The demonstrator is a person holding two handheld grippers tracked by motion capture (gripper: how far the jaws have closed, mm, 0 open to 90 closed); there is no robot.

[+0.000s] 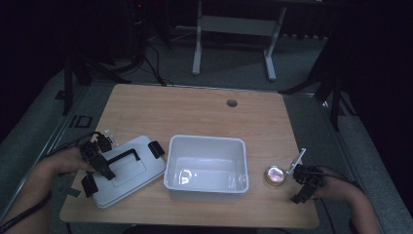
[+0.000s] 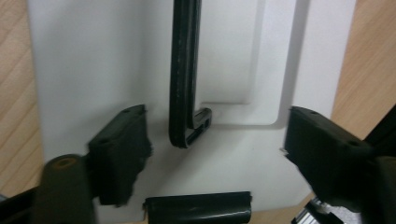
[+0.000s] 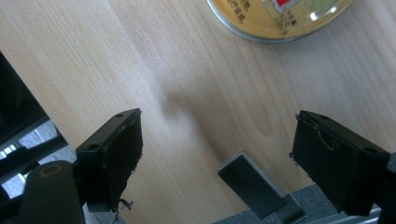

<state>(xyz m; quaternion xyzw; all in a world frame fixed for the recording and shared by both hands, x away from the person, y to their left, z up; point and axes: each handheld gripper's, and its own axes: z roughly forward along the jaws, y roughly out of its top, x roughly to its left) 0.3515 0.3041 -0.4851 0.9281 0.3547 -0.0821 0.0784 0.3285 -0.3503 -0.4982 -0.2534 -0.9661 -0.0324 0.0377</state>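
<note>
A white lid point(image 1: 131, 168) with a black handle point(image 1: 124, 156) lies flat on the table at the left, beside an open white bin point(image 1: 207, 139). My left gripper point(image 1: 103, 170) hovers over the lid's near end. In the left gripper view its jaws point(image 2: 215, 144) stand open on either side of the handle's end point(image 2: 184, 74), and the pads do not touch it. A round gold tin point(image 1: 274, 175) sits right of the bin. My right gripper point(image 1: 296, 184) is just right of the tin, open over bare wood point(image 3: 217, 154), with the tin's rim point(image 3: 280, 18) ahead of it.
Black clips sit at both ends of the lid point(image 1: 156, 148) point(image 2: 196, 210). The wooden table point(image 1: 195, 109) has a round cable hole point(image 1: 232, 103) at the back. Its right edge lies close to my right hand. Desk legs and cables stand on the floor beyond.
</note>
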